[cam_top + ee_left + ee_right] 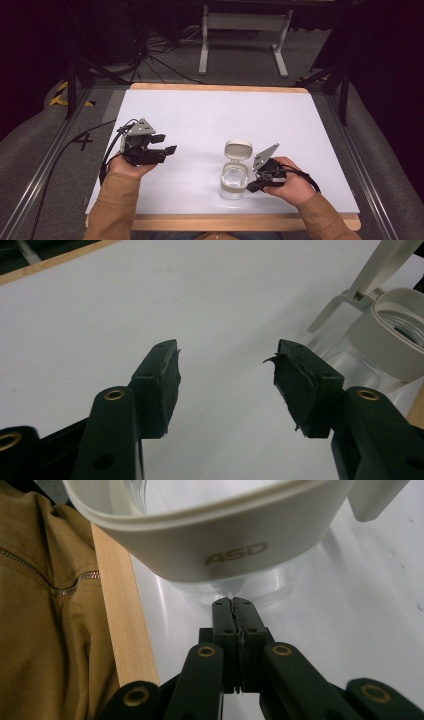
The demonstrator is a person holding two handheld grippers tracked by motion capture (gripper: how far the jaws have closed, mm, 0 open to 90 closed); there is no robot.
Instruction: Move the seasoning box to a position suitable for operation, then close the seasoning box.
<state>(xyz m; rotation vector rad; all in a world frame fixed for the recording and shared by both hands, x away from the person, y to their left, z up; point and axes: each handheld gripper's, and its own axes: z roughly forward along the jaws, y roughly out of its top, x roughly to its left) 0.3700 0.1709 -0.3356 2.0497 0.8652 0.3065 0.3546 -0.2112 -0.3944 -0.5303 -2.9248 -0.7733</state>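
On the left side of the table (200, 115), near its left edge, the left gripper (167, 143) sits in the person's left hand (127, 167). It points to the right, across the white top. Its two black jaws stand wide apart with nothing between them. In the left gripper view they show bare white table in the gap, and the pads (167, 385) look a bit torn at the edges.

Next comes the jar (234, 181). It stands upright on the table, close to the front edge and a little right of the middle. It is clear, with a cream ring around the top. Its lid (238, 150) is flipped open and leans back, away from the person. In the right gripper view the ring has the letters ASD on it.

Just right of the jar is the right gripper (251, 186), held in the right hand (290, 187). It points left at the jar. Its jaws are pressed tight together and hold nothing. In the right gripper view the tips (233, 602) sit right at the jar's clear side, under the ring; I cannot tell if they touch it. A tan sleeve (45, 620) and the table's wooden front edge (122, 615) show beside them.
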